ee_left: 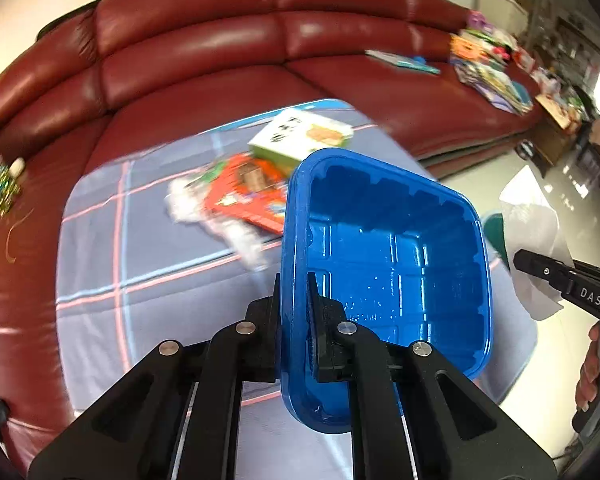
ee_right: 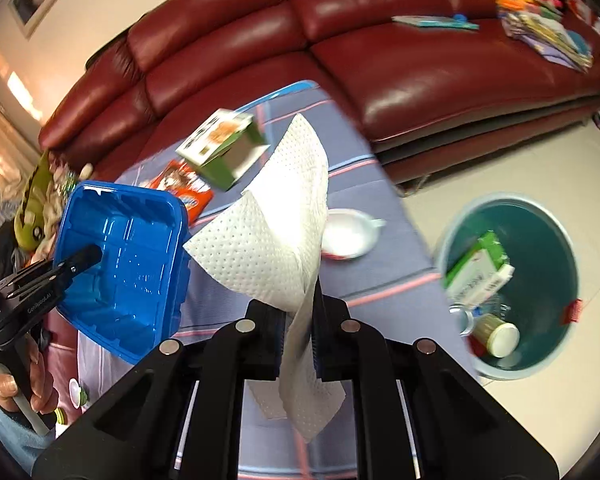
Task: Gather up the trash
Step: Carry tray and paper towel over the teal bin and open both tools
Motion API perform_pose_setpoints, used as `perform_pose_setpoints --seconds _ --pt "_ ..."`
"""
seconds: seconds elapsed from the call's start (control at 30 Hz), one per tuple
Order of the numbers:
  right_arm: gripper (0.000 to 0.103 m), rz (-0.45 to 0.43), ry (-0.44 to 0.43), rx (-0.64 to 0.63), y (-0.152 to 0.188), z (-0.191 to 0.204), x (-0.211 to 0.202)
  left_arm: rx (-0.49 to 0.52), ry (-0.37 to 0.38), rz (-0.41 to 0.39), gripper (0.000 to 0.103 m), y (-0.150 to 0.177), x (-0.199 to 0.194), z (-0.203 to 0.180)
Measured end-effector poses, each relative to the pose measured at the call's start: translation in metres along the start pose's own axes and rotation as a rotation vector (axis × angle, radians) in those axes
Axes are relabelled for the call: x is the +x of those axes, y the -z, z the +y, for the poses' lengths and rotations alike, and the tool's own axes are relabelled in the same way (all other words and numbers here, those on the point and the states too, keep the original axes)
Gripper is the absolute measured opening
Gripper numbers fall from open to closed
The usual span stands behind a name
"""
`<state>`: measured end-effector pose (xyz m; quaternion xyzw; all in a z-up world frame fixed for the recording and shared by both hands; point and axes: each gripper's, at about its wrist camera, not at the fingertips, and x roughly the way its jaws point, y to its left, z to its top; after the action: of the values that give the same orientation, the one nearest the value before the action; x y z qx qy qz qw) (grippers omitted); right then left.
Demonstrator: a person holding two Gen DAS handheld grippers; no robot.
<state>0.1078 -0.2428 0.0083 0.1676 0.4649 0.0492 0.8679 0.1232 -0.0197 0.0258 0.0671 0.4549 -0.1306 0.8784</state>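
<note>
My left gripper (ee_left: 294,300) is shut on the rim of a blue plastic tray (ee_left: 392,264) and holds it above the checked cloth (ee_left: 140,264). The tray also shows in the right wrist view (ee_right: 124,268), at the left. My right gripper (ee_right: 300,304) is shut on a white paper towel (ee_right: 276,236) that hangs up and down from the jaws. The towel shows at the right edge of the left wrist view (ee_left: 536,240). A green-and-white carton (ee_right: 224,144) and an orange snack wrapper (ee_right: 184,190) lie on the cloth. A white bowl (ee_right: 348,236) sits behind the towel.
A teal bin (ee_right: 540,240) stands on the floor at the right, holding a green box, a jar and other trash. A red leather sofa (ee_right: 380,40) curves behind, with books and toys (ee_right: 548,32) piled at its right end. Toys lie at the far left (ee_right: 40,200).
</note>
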Motion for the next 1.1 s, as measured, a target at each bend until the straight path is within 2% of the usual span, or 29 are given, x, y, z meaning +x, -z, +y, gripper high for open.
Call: perform_pose_setpoints --seconds 0.17,0.27,0.53,0.87,1.1 --pt "0.010 -0.058 0.047 0.064 0.003 -0.048 -0.029 0.083 0.049 -0.017 0.010 -0.017 0.000 -0.055" --pt "0.010 -0.098 0.086 0.128 0.009 -0.090 -0.052 0.133 0.074 -0.023 0.010 -0.026 0.003 -0.092" --pt "0.010 -0.161 0.152 0.271 0.027 -0.177 -0.092 0.272 0.145 -0.005 0.010 -0.043 0.026 -0.195" --pt "0.010 -0.155 0.196 0.359 0.042 -0.235 -0.097 0.413 0.191 0.081 0.010 -0.040 0.089 -0.299" --pt "0.010 -0.123 0.217 0.391 0.041 -0.260 -0.085 0.479 0.202 0.149 0.011 -0.033 0.136 -0.342"
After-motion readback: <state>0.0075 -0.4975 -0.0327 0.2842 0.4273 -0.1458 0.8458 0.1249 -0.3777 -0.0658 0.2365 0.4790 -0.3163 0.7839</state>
